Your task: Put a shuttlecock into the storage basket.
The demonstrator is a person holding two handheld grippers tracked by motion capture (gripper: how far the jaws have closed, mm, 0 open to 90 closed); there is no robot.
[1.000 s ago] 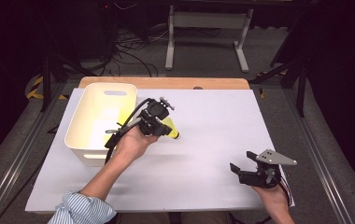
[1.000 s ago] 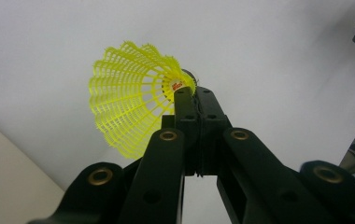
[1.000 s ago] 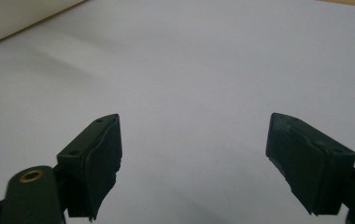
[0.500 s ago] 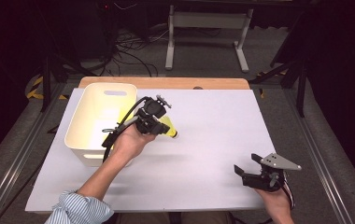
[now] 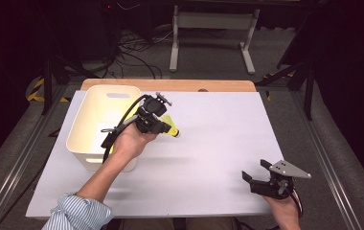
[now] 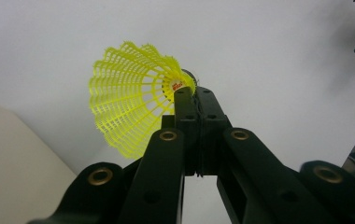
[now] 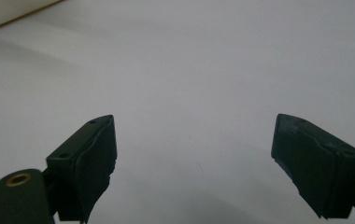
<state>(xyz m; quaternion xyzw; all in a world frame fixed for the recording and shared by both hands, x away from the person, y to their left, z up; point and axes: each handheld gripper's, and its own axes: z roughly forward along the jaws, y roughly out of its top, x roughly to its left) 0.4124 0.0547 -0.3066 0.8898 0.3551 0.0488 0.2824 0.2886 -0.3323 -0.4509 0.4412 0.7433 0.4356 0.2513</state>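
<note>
Yellow plastic shuttlecock [image 6: 133,102] sits pinched by its cork end in the closed left claw [image 6: 195,93], held above the white table [image 5: 218,143] beside the cream bin [image 5: 96,122]. The right claw [image 5: 255,171] gapes empty near the table's front edge, slightly farther right than before; dark floor and cables lie beyond.

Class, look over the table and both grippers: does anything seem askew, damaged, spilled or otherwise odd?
Nothing stands out. The left gripper is shut on the yellow shuttlecock, whose skirt looks whole, beside the upright white bin. The right gripper is open over the bare white table. No spill shows.
</note>
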